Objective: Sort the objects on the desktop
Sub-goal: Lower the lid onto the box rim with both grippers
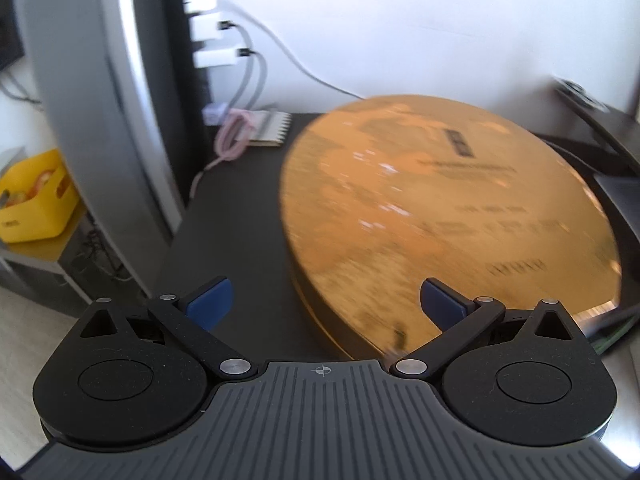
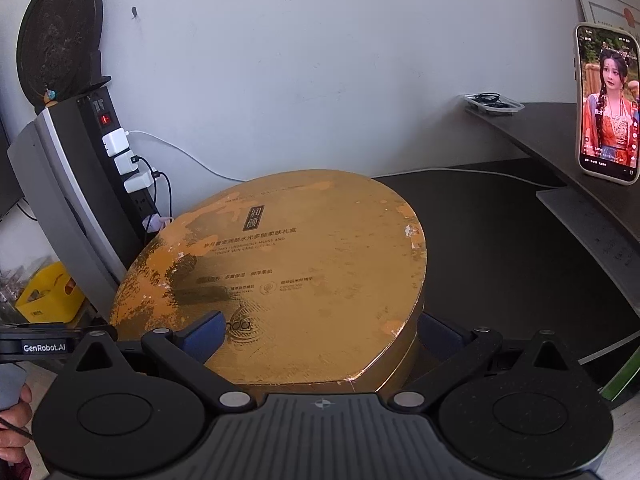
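Fingers (image 2: pixel 436 336) straddle the gold box (image 2: pixel 288 280); only right view shows phone (image 2: pixel 606 104).

Bright, even daylight; the left wrist view is motion-blurred, the right sharp, both bowed at the fisheye edges.

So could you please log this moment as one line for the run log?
left gripper: open, empty | right gripper: open, straddling gold round box edge | box on dark desk
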Demonstrator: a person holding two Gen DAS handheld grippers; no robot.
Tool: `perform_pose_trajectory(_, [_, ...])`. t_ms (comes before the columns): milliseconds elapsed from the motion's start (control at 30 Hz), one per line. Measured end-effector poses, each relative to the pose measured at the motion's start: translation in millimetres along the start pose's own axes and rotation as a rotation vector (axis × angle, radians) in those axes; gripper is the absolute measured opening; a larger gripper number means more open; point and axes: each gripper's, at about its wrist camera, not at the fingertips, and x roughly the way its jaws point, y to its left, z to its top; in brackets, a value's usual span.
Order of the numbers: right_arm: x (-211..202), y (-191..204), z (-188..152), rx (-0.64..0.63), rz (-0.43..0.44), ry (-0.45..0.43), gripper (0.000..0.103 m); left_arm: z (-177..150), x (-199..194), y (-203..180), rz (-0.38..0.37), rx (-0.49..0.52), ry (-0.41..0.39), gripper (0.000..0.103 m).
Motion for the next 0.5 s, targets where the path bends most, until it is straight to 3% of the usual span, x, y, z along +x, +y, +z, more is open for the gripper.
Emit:
perform_pose_trajectory(300, [-6.1,-4.9,-5.9,0.017,-0.033,0.002,0.103,-16.5,-13.3,-42.9,-0.017,0.162,0.019,0.103])
perform_pose_trajectory(500, [-9.0,-3.9,-7.5,0.018,-0.027,0.001,0.103,-19.4,-12.5,-47.5,-0.023,0.174,0.034,0.103])
